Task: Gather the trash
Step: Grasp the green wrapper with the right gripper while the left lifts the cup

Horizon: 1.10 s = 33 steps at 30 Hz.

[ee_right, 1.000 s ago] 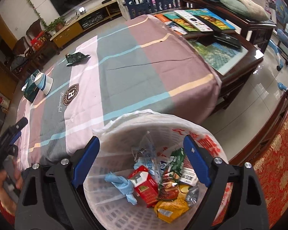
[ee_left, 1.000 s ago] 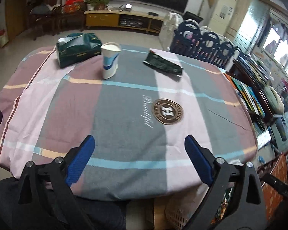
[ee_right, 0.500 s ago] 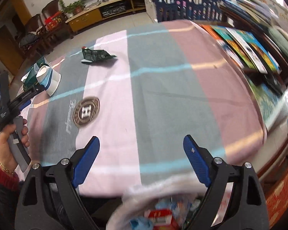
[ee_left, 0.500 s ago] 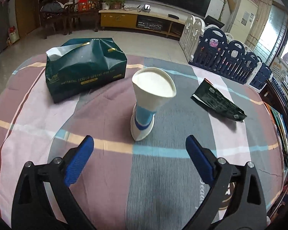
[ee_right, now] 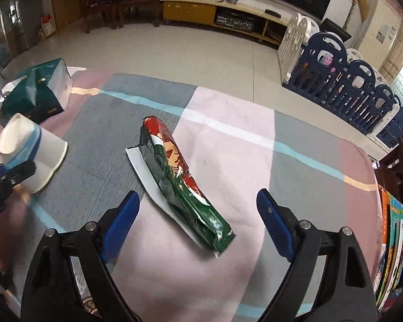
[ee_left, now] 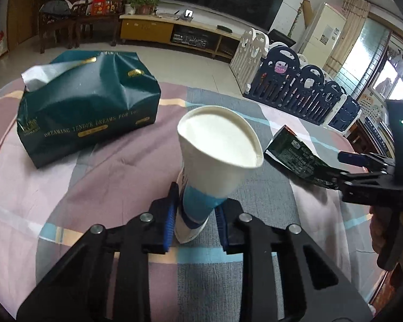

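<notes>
A white and blue paper cup (ee_left: pixel 215 166) stands upside down on the striped tablecloth (ee_left: pixel 99 177). My left gripper (ee_left: pixel 194 214) is shut on the cup near its lower end. The cup also shows in the right wrist view (ee_right: pixel 29 153), with the left gripper's fingers (ee_right: pixel 10 174) on it. A green and red snack wrapper (ee_right: pixel 182 185) lies on the cloth just ahead of my right gripper (ee_right: pixel 198 220), which is open and empty with the wrapper's near end between its fingers. The wrapper shows in the left wrist view (ee_left: pixel 295 158), where the right gripper (ee_left: pixel 344 166) reaches it.
A dark green tissue pack (ee_left: pixel 86 112) lies at the far left of the table. Blue and white play fence panels (ee_right: pixel 349 80) stand beyond the table's far right edge. Books (ee_right: pixel 392 247) lie on a lower table at the right.
My left gripper moved up to the cup and shut on it. My right gripper swung away from the trash basket and came across the table to the wrapper.
</notes>
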Tool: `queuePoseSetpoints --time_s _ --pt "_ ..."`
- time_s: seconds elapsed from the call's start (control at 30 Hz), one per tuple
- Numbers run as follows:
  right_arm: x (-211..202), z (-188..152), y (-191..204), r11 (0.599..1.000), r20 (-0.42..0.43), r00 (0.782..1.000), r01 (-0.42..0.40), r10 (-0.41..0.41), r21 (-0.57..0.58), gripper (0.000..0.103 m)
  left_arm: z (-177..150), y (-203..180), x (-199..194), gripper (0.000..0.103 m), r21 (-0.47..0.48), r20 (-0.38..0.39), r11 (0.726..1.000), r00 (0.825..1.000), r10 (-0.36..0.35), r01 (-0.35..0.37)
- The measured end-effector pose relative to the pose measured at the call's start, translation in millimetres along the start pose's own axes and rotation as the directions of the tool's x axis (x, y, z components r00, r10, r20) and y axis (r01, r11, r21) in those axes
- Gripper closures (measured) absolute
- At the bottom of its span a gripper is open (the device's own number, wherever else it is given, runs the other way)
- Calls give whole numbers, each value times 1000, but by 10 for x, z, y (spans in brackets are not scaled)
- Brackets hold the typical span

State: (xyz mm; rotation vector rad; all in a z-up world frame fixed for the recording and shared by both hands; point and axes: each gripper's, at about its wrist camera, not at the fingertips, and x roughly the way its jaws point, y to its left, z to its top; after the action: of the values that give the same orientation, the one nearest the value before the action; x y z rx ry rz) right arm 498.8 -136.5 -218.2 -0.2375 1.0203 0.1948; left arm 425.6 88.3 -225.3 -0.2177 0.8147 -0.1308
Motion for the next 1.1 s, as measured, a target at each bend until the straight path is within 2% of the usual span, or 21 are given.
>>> queuePoseSetpoints --time_s 0.07,0.1,0.13,0.17,0.23,0.4,0.63,0.87,1.0,1.1 --pt "160 21 27 1000 -37 999 6 -5 18 18 -11 -46 -83 80 24 31 1000 999 16 -17" --pt "189 -4 33 1000 -49 999 -5 6 30 35 -20 -54 -132 80 22 42 1000 999 20 -21" --pt "217 -33 37 999 -67 997 -25 28 47 59 -32 -62 -186 80 17 52 1000 998 24 -25" --pt "226 -77 37 997 -82 996 -33 39 75 63 -48 -81 -257 81 16 67 999 997 35 -36" --pt "129 -204 51 992 -69 995 -71 78 106 88 -89 -155 -417 81 31 95 998 994 53 -56" --pt "-443 -678 117 980 -21 994 -107 112 167 91 -277 -377 -944 81 48 139 994 986 89 -96" --pt "-1795 -1551 193 960 104 983 -173 153 219 91 -679 -730 -1975 81 56 198 992 975 99 -112" --pt "-3012 -2314 192 963 207 978 -90 37 253 91 -1056 -1231 -2944 81 102 246 992 968 43 -70" --pt "-3417 -2665 183 951 225 974 -53 -18 303 91 -1305 -1524 -3444 81 151 260 987 966 12 -53" --pt "-3640 -2875 175 939 240 970 -60 -24 338 91 -1471 -1698 -3709 81 179 265 983 964 -4 -45"
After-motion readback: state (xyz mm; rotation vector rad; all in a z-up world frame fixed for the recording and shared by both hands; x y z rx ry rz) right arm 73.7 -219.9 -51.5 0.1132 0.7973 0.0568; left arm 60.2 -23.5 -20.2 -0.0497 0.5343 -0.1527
